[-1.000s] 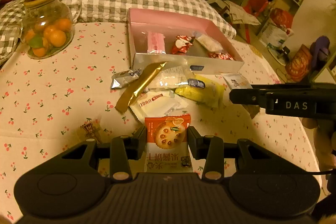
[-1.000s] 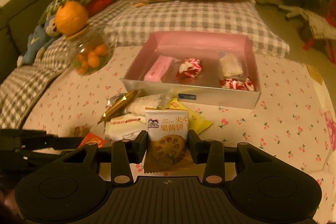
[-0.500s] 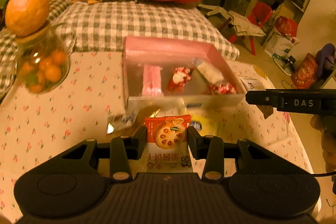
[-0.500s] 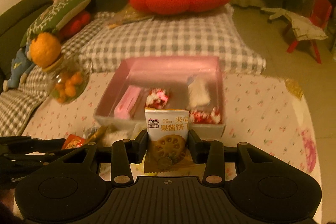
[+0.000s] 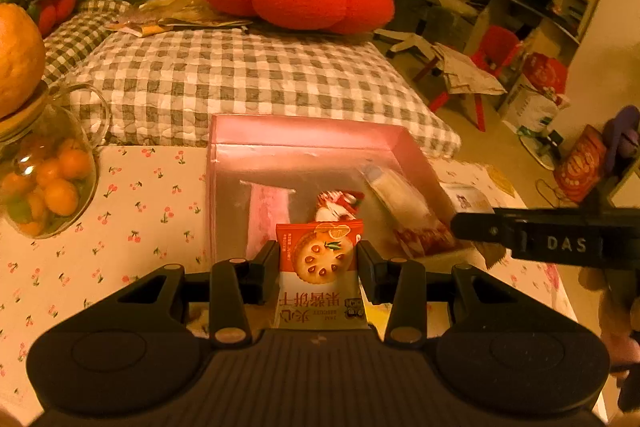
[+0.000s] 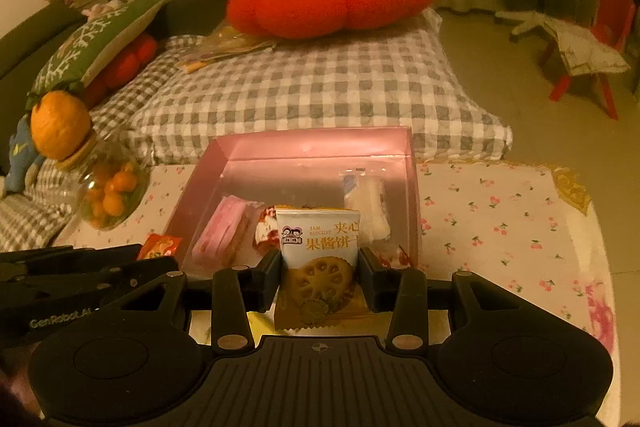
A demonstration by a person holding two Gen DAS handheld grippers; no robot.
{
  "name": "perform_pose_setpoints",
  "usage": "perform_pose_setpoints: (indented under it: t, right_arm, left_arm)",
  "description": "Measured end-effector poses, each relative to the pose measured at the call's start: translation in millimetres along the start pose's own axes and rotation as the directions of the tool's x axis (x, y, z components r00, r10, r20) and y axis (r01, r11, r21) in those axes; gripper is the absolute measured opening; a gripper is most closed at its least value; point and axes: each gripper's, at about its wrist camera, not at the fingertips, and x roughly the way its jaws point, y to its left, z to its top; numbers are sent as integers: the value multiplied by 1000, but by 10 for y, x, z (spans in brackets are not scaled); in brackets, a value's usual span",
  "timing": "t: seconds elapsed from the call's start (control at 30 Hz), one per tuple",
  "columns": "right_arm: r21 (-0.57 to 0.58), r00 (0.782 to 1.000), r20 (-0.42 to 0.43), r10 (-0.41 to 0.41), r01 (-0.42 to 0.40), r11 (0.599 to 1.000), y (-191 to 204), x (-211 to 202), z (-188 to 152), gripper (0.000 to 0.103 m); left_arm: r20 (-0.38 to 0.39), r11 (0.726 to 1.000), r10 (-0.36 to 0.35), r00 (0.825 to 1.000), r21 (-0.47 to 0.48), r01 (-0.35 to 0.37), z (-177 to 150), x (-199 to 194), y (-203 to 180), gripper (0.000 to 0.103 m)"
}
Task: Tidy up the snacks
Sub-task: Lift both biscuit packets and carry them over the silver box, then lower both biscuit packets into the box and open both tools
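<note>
Cherry-print table (image 6: 500,227), pink box (image 6: 316,147), jar (image 6: 112,187)

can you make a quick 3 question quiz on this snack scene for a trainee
1. True or false: the left tool is shut on an orange biscuit packet.
2. What does the right tool hold? A) a white biscuit packet B) a banana C) nothing
3. Fill in: the pink wafer lies inside the pink ____.

Key: 1 true; 2 A; 3 box
</note>
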Motion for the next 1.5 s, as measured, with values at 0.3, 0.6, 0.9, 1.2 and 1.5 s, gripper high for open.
perform_pose_setpoints:
  t: [0.3, 0.6, 0.9, 1.2, 1.5]
  right_arm:
    - [56, 999, -25, 35, -34, 998, -51, 339, 144, 39]
    - [70, 996, -77, 41, -36, 997, 19, 653, 118, 39]
    - [49, 992, -113, 54, -49, 998, 41, 824, 68, 40]
    - [48, 991, -122, 57, -51, 998, 24, 919, 46, 40]
    - [26, 995, -97, 32, -29, 999, 99, 816, 81, 46]
  left_arm:
    - [4, 999, 42, 999, -20, -42, 213, 306, 136, 38]
    - [-37, 995, 99, 994, -11, -99, 292, 610, 174, 38]
    - [-28, 993, 121, 992, -9, -121, 404, 786, 137, 39]
    - [-39, 993, 100, 994, -63, -102, 452, 974, 155, 39]
    - [-31, 991, 109, 994, -80, -111, 449, 862, 248, 49]
